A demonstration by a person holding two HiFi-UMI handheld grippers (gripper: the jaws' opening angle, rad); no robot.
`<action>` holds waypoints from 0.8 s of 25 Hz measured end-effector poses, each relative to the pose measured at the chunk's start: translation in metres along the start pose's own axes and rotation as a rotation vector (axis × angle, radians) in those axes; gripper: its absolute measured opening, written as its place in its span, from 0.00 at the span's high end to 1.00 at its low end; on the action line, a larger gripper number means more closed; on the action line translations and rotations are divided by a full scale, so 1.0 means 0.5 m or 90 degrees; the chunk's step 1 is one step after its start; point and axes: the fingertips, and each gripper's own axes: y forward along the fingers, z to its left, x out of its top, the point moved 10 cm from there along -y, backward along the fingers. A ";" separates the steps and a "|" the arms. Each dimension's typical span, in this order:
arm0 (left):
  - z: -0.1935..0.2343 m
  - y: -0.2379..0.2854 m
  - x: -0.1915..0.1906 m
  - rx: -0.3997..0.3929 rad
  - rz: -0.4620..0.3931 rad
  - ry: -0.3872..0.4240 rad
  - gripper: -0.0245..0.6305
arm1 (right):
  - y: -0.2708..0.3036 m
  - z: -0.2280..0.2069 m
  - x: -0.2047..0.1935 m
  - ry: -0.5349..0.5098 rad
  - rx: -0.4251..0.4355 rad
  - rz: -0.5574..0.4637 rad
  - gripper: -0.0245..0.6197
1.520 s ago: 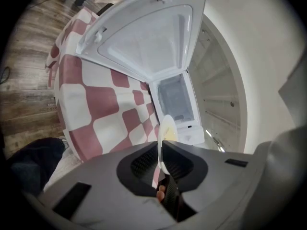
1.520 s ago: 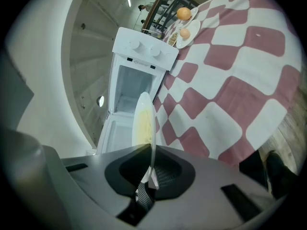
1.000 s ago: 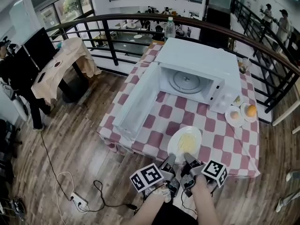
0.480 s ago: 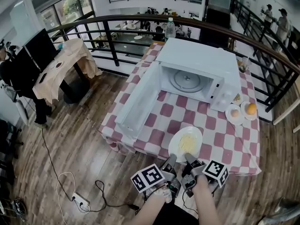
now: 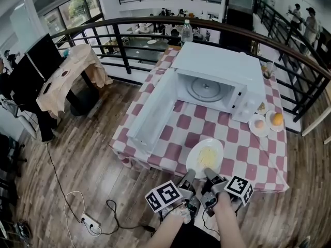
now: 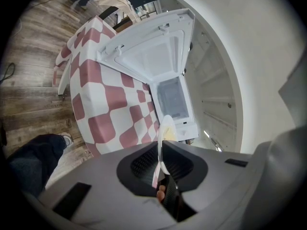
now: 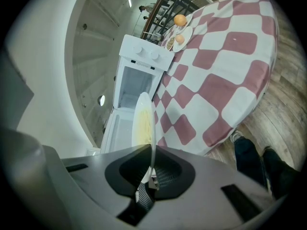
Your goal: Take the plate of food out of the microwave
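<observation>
Wooden mezzanine floor, black railing behind. Tabletop [image 5: 178, 122] under a red-and-white checked cloth. White microwave [image 5: 222, 66] stands at the far end, its door [image 5: 153, 111] swung wide toward 8 o'clock, and the glass turntable [image 5: 205, 90] inside is bare.

The plate of food [image 5: 205, 157] is out of the oven, at 6 o'clock from it, over the near edge of the tabletop, with pale yellow food in the middle. Whether it rests on the cloth or hangs just above it, you cannot tell.

Your left gripper [image 5: 188, 178] is clamped on the plate's rim at about 7 o'clock. Your left gripper view shows the rim edge-on, pinched between the pads. Your right gripper [image 5: 209, 174] bites the same rim at about 6 o'clock, jaws closed on it likewise.

Two small dishes [image 5: 252, 132], one with an egg [image 5: 258, 125] and one with an orange [image 5: 277, 120], sit at 4 o'clock from the microwave. A bottle [image 5: 187, 32] stands at 12 o'clock behind it.
</observation>
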 end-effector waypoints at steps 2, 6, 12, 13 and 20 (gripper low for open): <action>-0.002 -0.001 0.000 -0.001 0.001 0.002 0.91 | -0.002 0.001 -0.001 0.001 0.000 -0.002 0.92; -0.004 0.000 -0.002 -0.001 0.004 0.001 0.91 | -0.005 0.001 0.001 0.001 0.000 -0.005 0.92; -0.005 0.000 -0.004 -0.003 0.007 0.003 0.91 | -0.008 -0.001 0.000 0.005 -0.001 -0.008 0.92; -0.005 0.000 -0.005 -0.004 0.007 0.003 0.91 | -0.009 -0.001 0.000 0.004 -0.001 -0.009 0.92; -0.009 0.002 -0.005 -0.006 0.012 0.010 0.91 | -0.013 0.001 0.003 0.004 -0.001 -0.012 0.92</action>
